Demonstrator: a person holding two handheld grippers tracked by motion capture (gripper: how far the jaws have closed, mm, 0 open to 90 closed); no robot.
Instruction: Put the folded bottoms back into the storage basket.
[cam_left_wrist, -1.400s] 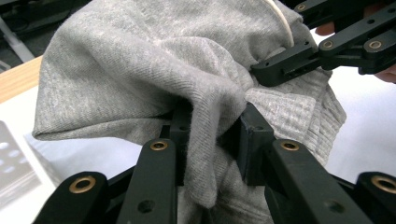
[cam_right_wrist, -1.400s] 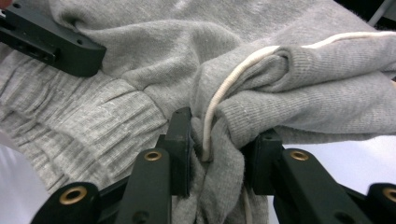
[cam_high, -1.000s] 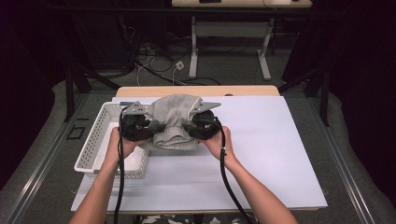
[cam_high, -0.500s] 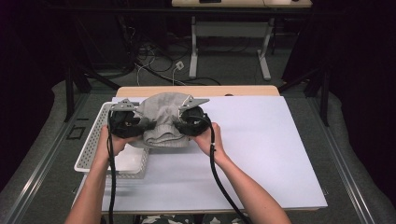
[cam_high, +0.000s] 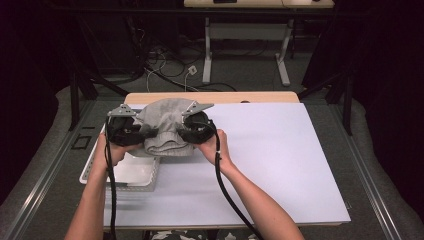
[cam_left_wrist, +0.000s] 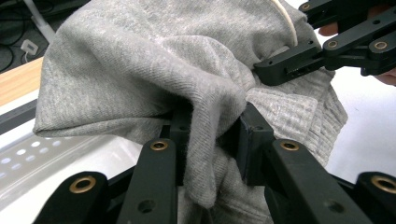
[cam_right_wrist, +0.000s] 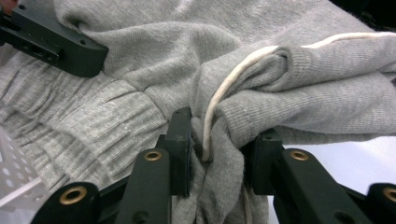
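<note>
1. We hold the grey sweatshirt (cam_high: 167, 127) bunched up between our two grippers, lifted just above the table's white sheet (cam_high: 280, 165) at its left part.

2. Our left gripper (cam_high: 142, 134) is clamped on a fold of the fabric: in the left gripper view the cloth (cam_left_wrist: 210, 135) is squeezed tight between the black jaws.

3. Our right gripper (cam_high: 181, 134) is likewise clamped, with a wad of knit and the white drawstring (cam_right_wrist: 219, 102) pinched between its jaws (the cord runs straight down into the grip).

4. What has just changed: over the last second both hands have carried the bundle leftward, from near the middle of the table's back part towards the white basket (cam_high: 92, 167). The garment now overhangs the basket's far right corner, and our left hand (cam_high: 112, 150) sits above the basket's rim.

5. Both grips have held through the move, and the bundle has kept its shape.

6. We judge this to be the carry to the basket, nearly done. The bundle needs to go a little further left and towards us, then down, before either grip is released (the ribbed hem hangs lowest and may catch the rim).
</note>
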